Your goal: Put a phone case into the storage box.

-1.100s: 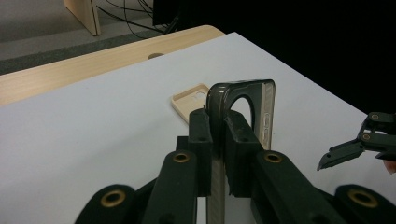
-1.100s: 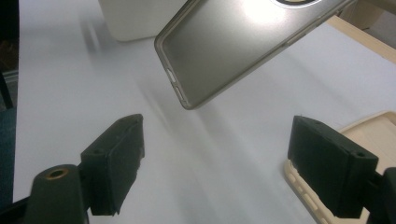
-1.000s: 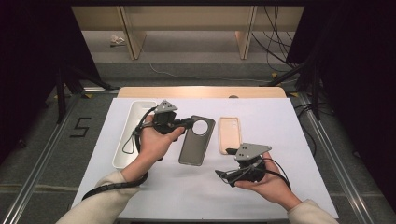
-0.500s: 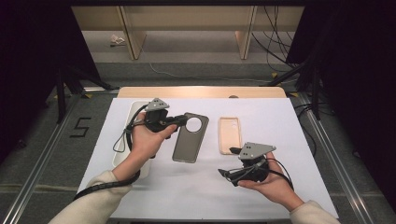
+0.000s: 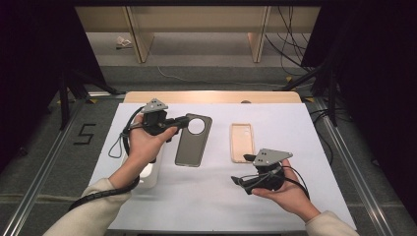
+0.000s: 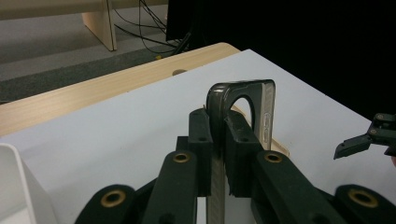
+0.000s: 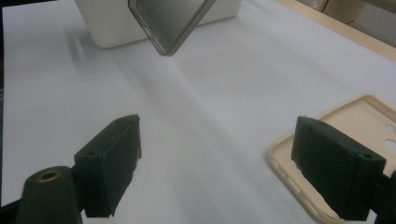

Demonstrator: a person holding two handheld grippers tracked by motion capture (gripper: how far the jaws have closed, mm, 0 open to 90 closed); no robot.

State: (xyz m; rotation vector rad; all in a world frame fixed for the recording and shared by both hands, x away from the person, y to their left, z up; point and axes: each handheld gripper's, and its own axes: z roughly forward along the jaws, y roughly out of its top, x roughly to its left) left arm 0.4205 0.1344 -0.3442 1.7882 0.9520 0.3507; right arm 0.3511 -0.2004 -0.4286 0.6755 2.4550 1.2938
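Observation:
A dark grey phone case (image 5: 193,142) with a round camera hole hangs tilted just above the white table cover, and my left gripper (image 5: 183,121) is shut on its upper left edge. In the left gripper view the jaws of that gripper (image 6: 217,140) pinch the grey case (image 6: 243,93) edge-on. A beige phone case (image 5: 242,142) lies flat on the cover to the right. My right gripper (image 5: 239,181) is held open near the front of the table, just below the beige case. In the right gripper view that gripper (image 7: 224,172) has its jaws wide apart, with the beige case (image 7: 373,121) by the right jaw and the grey case (image 7: 173,23) farther off.
A white tray (image 5: 149,173) sits at the left of the cover, partly under my left forearm, and appears as the tray (image 7: 107,18) behind the grey case. The table's wooden back edge (image 5: 211,97) runs along the far side. Cables trail from both grippers.
My left gripper has carried the grey case a little to the left, toward the white tray. The right gripper has barely shifted and stays open.

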